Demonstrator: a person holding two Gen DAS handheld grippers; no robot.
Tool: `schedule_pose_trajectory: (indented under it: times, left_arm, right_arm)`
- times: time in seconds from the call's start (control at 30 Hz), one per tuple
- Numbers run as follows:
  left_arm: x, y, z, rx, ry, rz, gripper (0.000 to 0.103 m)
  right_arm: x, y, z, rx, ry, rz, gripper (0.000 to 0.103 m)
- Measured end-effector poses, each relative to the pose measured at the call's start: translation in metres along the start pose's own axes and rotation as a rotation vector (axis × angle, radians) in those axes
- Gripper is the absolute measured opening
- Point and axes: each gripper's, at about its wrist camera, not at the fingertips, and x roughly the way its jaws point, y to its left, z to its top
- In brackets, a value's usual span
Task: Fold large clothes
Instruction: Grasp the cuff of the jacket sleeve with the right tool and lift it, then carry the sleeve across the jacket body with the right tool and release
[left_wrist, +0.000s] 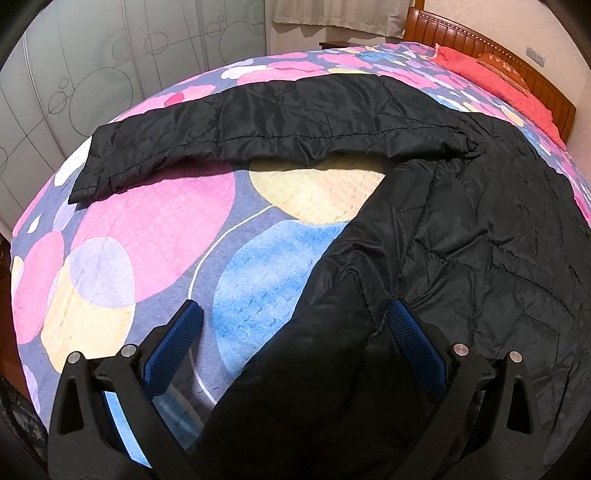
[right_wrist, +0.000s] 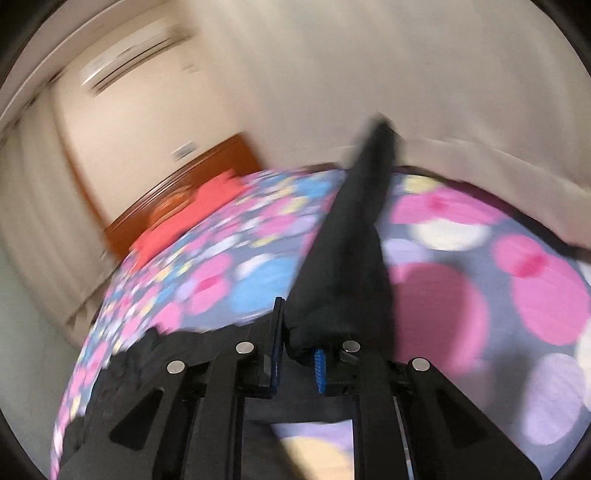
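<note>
A black quilted jacket (left_wrist: 480, 229) lies spread on the bed, one sleeve (left_wrist: 236, 125) stretched out to the left. My left gripper (left_wrist: 295, 321) is open, its blue-padded fingers (left_wrist: 177, 339) standing either side of the jacket's near hem corner, which bulges up between them. In the blurred right wrist view, my right gripper (right_wrist: 299, 328) is shut on another part of the black jacket (right_wrist: 354, 236) and holds it lifted above the bed, the fabric rising in a peak ahead of the fingers.
The bed has a colourful quilt (left_wrist: 155, 229) with pink, blue and yellow circles. A wooden headboard (left_wrist: 480, 44) and red pillows (left_wrist: 487, 74) are at the far right. Frosted wardrobe doors (left_wrist: 74, 66) stand beyond the bed's left side.
</note>
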Motion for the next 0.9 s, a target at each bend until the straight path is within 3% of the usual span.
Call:
schedule_pose_trajectory:
  times: [0.17, 0.37, 0.6, 0.73, 0.9]
  left_arm:
    - [0.001, 0.0, -0.001, -0.002, -0.005, -0.005, 0.101]
    - [0.003, -0.001, -0.003, -0.004, -0.013, -0.01, 0.101]
    - [0.004, -0.001, -0.004, -0.005, -0.019, -0.013, 0.101]
    - [0.004, -0.001, -0.004, -0.004, -0.02, -0.013, 0.101]
    - [0.004, -0.002, -0.004, -0.002, -0.021, -0.01, 0.101]
  right_arm:
    - [0.023, 0.112, -0.029, -0.193, 0.07, 0.146, 0.013]
    - [0.044, 0.214, -0.081, -0.368, 0.158, 0.274, 0.013]
    - [0.07, 0.286, -0.151, -0.535, 0.308, 0.361, 0.013]
    - [0.095, 0.31, -0.196, -0.658, 0.407, 0.34, 0.013]
    - [0.113, 0.315, -0.223, -0.712, 0.505, 0.297, 0.014]
